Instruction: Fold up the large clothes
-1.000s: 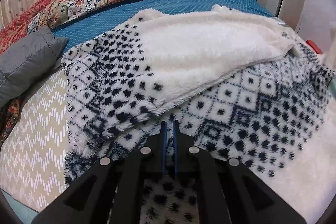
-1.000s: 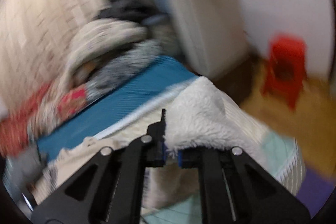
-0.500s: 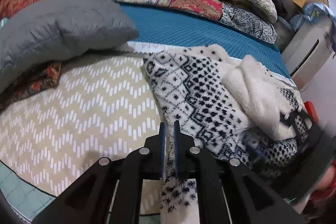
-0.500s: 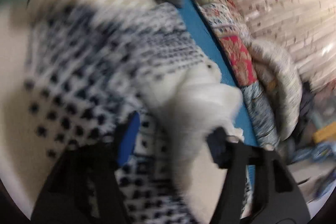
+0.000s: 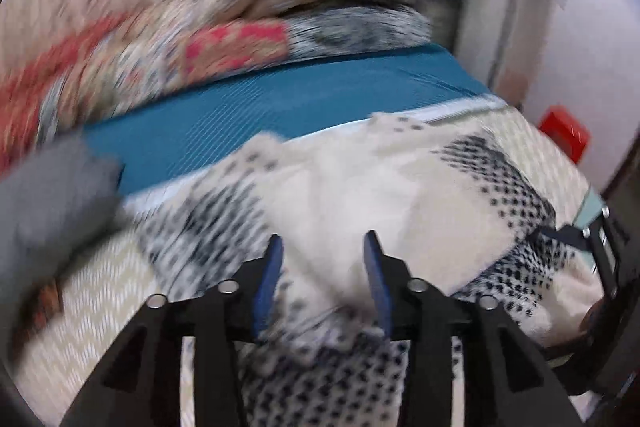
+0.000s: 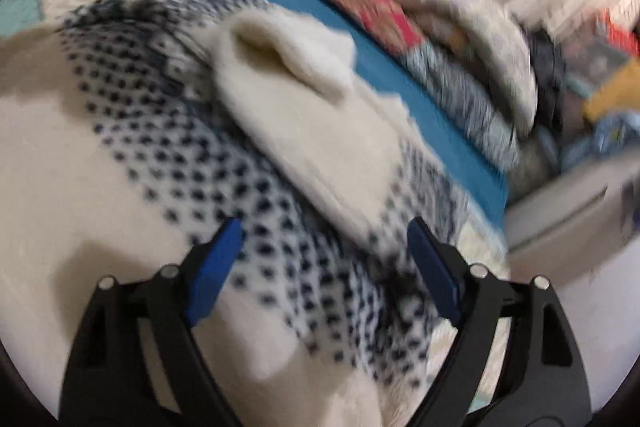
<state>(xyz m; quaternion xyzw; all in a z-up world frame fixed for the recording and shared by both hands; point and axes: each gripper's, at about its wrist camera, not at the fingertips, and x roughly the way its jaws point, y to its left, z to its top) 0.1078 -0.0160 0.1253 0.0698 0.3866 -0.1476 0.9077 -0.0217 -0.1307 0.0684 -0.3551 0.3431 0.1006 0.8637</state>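
A large fleece garment (image 5: 360, 195), white with a dark blue diamond print, lies folded over on the bed; it also shows in the right wrist view (image 6: 168, 131), with a plain white flap (image 6: 304, 115) on top. My left gripper (image 5: 322, 267) is open just above the cloth and holds nothing. My right gripper (image 6: 324, 247) is wide open over the printed part and holds nothing. The right gripper's body shows at the right edge of the left wrist view (image 5: 604, 255). Both views are blurred by motion.
The garment rests on a beige zigzag bedspread (image 5: 100, 287) and a teal sheet (image 5: 280, 107). A grey pillow (image 5: 44, 195) lies at the left. Folded quilts (image 5: 280, 7) are piled at the back. A white appliance (image 5: 508, 27) and a red stool (image 5: 564, 135) stand beyond the bed.
Both grippers have let go of the garment and opened. The cloth now lies folded on the bed, and both cameras have swung to look over it.
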